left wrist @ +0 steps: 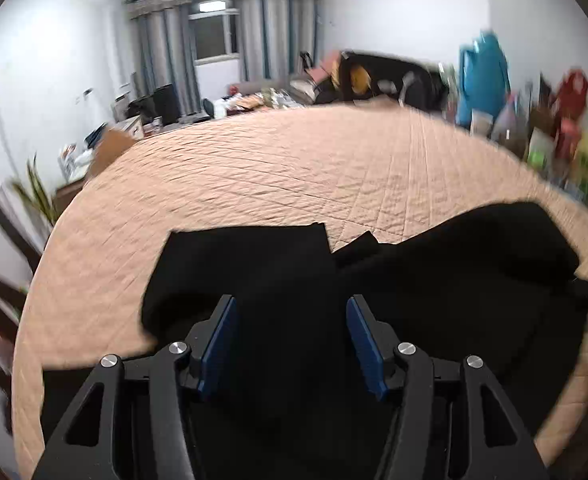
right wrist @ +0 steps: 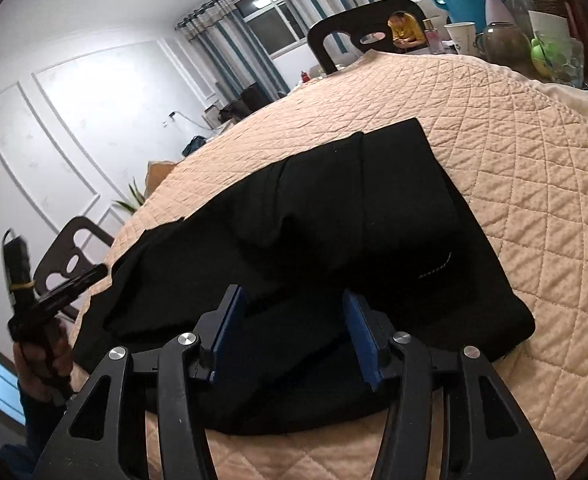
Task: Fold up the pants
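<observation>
Both the left gripper (left wrist: 290, 340) and right gripper (right wrist: 294, 334) hang released over the pants (right wrist: 333, 220); each should pinch one edge evenly before folding.

No legible text, label, brand, number or sign appears in either wrist view; printed packaging at the room's edge is blurred.
</observation>
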`<state>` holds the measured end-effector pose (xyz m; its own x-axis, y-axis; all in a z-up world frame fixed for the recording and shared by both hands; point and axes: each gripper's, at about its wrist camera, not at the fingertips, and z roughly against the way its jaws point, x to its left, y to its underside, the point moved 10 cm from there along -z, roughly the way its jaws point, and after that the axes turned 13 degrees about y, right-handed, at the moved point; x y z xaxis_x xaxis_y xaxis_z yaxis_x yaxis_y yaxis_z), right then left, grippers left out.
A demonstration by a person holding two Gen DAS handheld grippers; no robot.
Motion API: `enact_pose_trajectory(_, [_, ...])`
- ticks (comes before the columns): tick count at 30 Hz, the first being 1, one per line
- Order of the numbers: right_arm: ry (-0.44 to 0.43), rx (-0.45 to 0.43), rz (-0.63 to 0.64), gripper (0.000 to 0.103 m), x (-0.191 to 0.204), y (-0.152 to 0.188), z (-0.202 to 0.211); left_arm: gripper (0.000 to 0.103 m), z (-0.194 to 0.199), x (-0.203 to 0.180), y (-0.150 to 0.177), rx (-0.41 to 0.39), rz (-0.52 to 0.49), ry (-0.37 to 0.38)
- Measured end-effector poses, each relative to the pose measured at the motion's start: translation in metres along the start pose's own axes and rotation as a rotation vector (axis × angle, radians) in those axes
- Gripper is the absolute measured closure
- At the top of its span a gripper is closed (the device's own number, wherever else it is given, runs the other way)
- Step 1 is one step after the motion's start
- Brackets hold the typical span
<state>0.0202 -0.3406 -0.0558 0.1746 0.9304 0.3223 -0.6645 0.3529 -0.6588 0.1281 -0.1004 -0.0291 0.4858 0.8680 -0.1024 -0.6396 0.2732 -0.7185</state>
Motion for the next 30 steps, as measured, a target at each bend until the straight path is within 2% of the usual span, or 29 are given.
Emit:
enact_pose_trajectory(3, [0.008, -0.023, -0.017, 0.051, -0.008, -0.006, 0.005, 0.043, -0.028, -0.001, -0.010, 0.057, -0.038, -0.025])
enact_pose_trajectory(8, [0.012, -0.027, -0.051, 0.051, -0.013, -0.012, 0.003, 0.043, -0.057, 0.008, -0.013, 0.141, -0.031, -0.050])
enact_pose_trajectory(9, [0.018, -0.027, -0.056, 0.051, -0.014, -0.012, 0.002, 0.051, -0.059, 0.009, -0.013, 0.145, -0.022, -0.044])
enact_pose_trajectory(10, [0.024, -0.031, -0.064, 0.051, -0.016, -0.013, 0.001, 0.072, -0.059, 0.009, -0.013, 0.147, -0.019, -0.039])
enact_pose_trajectory(12, [0.026, -0.037, -0.082, 0.051, -0.019, -0.015, -0.001, 0.088, -0.055, 0.010, -0.012, 0.147, -0.009, -0.041])
enact_pose_trajectory(13, [0.024, -0.042, -0.093, 0.051, -0.020, -0.017, -0.001, 0.095, -0.051, 0.011, -0.012, 0.135, -0.008, -0.047])
enact_pose_trajectory(15, [0.020, -0.050, -0.120, 0.051, -0.025, -0.019, -0.001, 0.095, -0.034, 0.016, -0.015, 0.074, 0.013, -0.067])
enact_pose_trajectory(18, [0.013, -0.072, -0.161, 0.051, -0.032, -0.024, 0.002, 0.096, 0.008, 0.031, -0.013, -0.063, 0.114, -0.055])
enact_pose_trajectory(20, [0.023, -0.090, -0.173, 0.063, -0.037, -0.025, 0.005, 0.096, 0.049, 0.046, -0.002, -0.180, 0.211, -0.040])
enact_pose_trajectory(23, [0.017, -0.091, -0.184, 0.070, -0.039, -0.022, 0.006, 0.096, 0.111, 0.074, 0.035, -0.332, 0.363, -0.045])
enact_pose_trajectory(27, [0.004, -0.094, -0.191, 0.071, -0.040, -0.020, 0.008, 0.095, 0.144, 0.105, 0.091, -0.381, 0.504, -0.056])
enact_pose_trajectory(29, [-0.004, -0.094, -0.202, 0.071, -0.039, -0.020, 0.009, 0.088, 0.145, 0.113, 0.113, -0.367, 0.542, -0.043])
enact_pose_trajectory(30, [-0.005, -0.094, -0.207, 0.071, -0.040, -0.021, 0.009, 0.080, 0.143, 0.114, 0.117, -0.366, 0.552, -0.030])
